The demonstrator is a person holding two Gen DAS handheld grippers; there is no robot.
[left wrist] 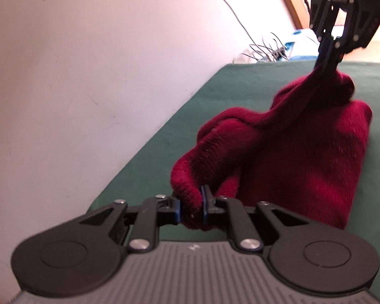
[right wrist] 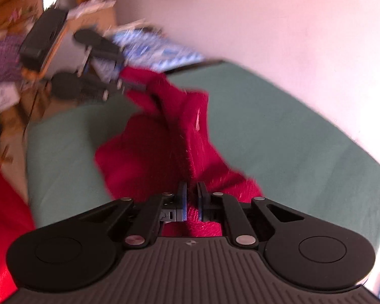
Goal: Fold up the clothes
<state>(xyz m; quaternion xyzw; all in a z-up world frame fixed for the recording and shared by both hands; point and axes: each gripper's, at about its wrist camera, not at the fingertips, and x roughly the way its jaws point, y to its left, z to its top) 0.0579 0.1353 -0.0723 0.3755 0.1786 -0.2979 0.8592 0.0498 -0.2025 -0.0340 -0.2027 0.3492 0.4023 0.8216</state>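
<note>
A dark red knitted garment point(left wrist: 304, 152) lies bunched on the table draped in green cloth point(left wrist: 164, 152), at centre right of the left wrist view. The left hand-held gripper point(left wrist: 192, 205), low in that frame, is clamped on a ribbed edge of the knit. The right hand-held gripper point(right wrist: 192, 202) pinches another fold, the fabric stretched between the two. The right wrist view is blurred; clutter at its upper left is hard to make out, and the garment's shape stays unclear.
</note>
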